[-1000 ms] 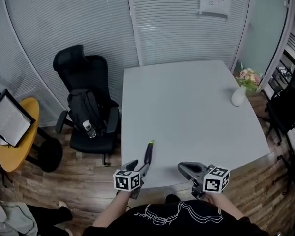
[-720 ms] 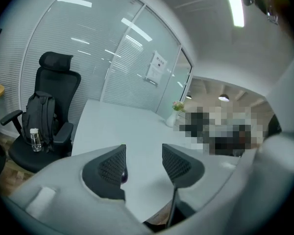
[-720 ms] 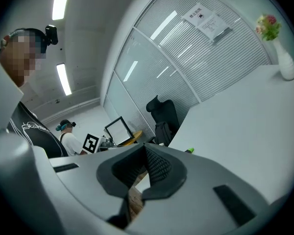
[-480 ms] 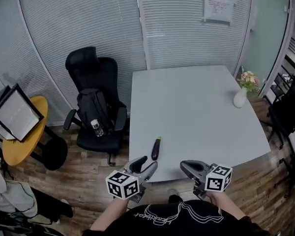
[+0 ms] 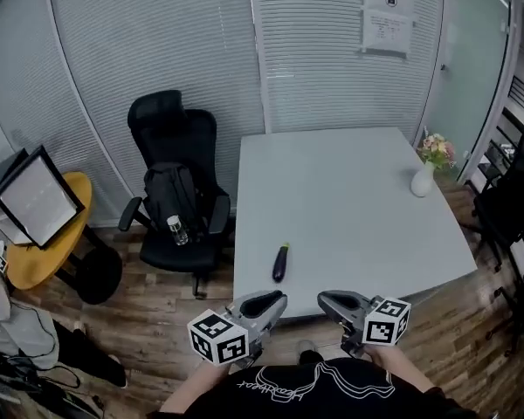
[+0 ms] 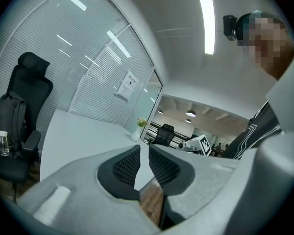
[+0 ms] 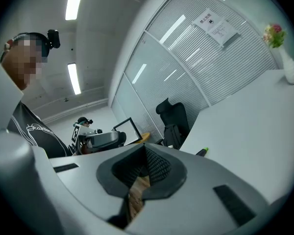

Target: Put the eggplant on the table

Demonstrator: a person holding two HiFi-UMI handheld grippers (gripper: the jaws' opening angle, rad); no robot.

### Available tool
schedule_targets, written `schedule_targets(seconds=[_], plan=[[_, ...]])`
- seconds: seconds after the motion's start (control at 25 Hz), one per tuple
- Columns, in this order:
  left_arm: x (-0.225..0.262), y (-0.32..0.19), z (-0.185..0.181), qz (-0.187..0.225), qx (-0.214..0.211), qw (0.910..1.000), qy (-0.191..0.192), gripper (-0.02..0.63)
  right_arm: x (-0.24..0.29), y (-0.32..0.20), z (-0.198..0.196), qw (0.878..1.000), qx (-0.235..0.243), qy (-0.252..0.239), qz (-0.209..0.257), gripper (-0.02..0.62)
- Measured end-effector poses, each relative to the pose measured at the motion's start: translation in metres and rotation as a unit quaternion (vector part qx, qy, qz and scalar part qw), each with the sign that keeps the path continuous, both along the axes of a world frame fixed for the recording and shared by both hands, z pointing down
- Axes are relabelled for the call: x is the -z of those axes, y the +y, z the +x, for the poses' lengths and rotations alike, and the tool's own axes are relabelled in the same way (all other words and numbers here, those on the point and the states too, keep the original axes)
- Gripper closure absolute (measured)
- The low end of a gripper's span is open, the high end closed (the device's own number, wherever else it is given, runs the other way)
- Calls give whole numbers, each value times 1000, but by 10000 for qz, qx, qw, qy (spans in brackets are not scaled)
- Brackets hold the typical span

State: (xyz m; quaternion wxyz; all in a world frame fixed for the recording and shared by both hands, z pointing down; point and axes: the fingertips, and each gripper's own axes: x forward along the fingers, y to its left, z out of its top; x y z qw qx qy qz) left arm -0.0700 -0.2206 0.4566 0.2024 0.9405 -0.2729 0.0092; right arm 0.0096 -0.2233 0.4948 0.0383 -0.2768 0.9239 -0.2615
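The dark purple eggplant [image 5: 280,263] with a green stem lies on the grey table [image 5: 349,190] near its front left edge, free of both grippers. My left gripper [image 5: 266,305] hangs just off the table's front edge, short of the eggplant. Its jaws are closing to a thin slit with nothing between them [image 6: 144,148]. My right gripper [image 5: 332,302] hovers beside it to the right, pads together and empty [image 7: 144,148]. In the right gripper view only the eggplant's stem end [image 7: 204,152] peeks over the jaws.
A black office chair [image 5: 175,190] carrying a backpack and a bottle stands left of the table. A white vase with flowers [image 5: 424,177] sits at the table's right edge. A round yellow table [image 5: 44,234] bears a framed board. Blinds line the glass wall behind.
The left gripper has pulled back and up from the eggplant, and its jaws have narrowed from wide open. The eggplant stays on the table. The right gripper shifted slightly.
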Motion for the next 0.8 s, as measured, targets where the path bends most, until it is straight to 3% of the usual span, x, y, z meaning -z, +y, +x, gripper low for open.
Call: schedule_targets(seconds=[0.24,0.8], plan=[[-3,14,-4,6,19,10000,-57,582,6,16,-8,9998,91,31,188,586],[-6,21,-13,-14,116,9999,-111,588,10,26,-22,9993,208,112,277,586]])
